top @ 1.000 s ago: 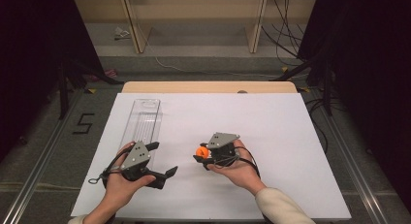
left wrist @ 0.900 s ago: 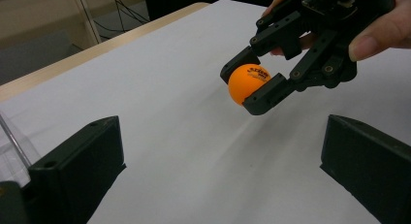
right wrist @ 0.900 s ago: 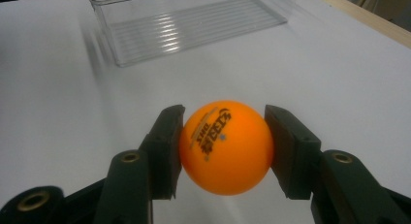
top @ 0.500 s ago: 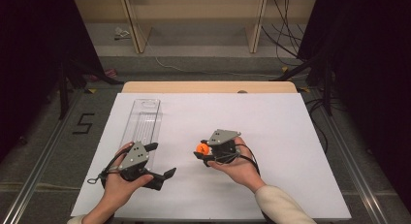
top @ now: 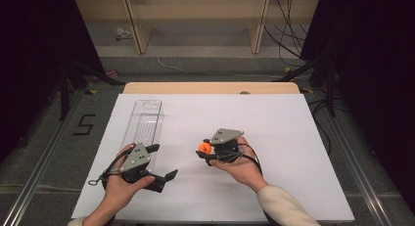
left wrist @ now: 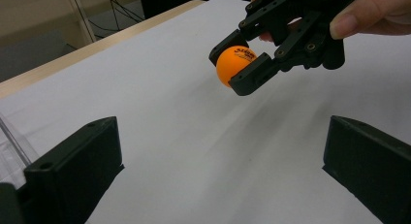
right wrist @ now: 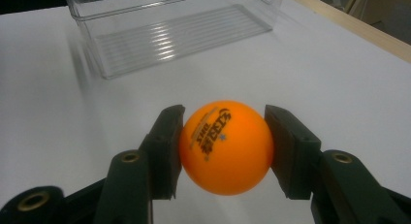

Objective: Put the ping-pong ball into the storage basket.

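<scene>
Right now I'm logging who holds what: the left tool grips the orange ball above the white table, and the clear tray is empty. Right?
Not quite. The right tool grips the orange ball, as the right gripper view shows; the left tool stands open. The ball is above the white table, and the clear tray is empty.

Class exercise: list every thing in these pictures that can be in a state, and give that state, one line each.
right gripper: shut on the orange ball, lifted off the table.
orange ball: clamped between the jaws, printed side up.
left gripper: open, nothing between the jaws.
clear tray: upright on the table, empty.
</scene>
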Action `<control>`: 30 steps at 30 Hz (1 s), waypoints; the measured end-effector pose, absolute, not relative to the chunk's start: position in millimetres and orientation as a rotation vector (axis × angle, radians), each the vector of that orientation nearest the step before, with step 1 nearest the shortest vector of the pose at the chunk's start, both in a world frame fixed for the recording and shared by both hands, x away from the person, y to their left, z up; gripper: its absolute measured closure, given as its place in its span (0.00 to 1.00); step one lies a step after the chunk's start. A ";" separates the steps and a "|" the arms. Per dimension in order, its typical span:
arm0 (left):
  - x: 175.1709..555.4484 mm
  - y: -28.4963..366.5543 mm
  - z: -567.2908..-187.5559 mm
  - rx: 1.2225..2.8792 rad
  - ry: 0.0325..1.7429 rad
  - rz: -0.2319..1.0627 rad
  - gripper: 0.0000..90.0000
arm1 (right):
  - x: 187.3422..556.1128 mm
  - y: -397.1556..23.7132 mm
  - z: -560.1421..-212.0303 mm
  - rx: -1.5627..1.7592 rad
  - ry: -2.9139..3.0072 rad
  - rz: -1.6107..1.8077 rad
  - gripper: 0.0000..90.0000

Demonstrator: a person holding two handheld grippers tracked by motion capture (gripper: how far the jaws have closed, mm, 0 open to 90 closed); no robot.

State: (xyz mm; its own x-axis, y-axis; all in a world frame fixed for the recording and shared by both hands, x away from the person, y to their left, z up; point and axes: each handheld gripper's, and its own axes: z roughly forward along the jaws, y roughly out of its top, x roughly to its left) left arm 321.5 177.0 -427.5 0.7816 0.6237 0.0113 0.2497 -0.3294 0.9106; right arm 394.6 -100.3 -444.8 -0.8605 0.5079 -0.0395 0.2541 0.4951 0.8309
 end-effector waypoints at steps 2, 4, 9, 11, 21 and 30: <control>321.5 176.9 -427.7 1.916 0.660 0.442 0.00 | 395.6 -99.6 -444.5 0.638 2.461 1.304 0.57; 321.3 176.6 -427.7 1.919 0.658 0.442 0.00 | 396.0 -98.5 -444.1 0.642 2.462 1.304 0.57; 321.6 175.7 -427.9 1.917 0.657 0.441 0.00 | 397.5 -96.6 -442.3 0.643 2.459 1.307 0.57; 321.5 175.2 -427.9 1.918 0.653 0.437 0.00 | 398.8 -96.2 -441.7 0.640 2.454 1.310 0.57; 321.6 175.2 -428.2 1.921 0.651 0.437 0.00 | 403.3 -97.2 -437.7 0.650 2.447 1.314 0.57; 321.6 175.3 -428.3 1.922 0.649 0.436 0.00 | 404.8 -95.6 -435.5 0.653 2.445 1.324 0.57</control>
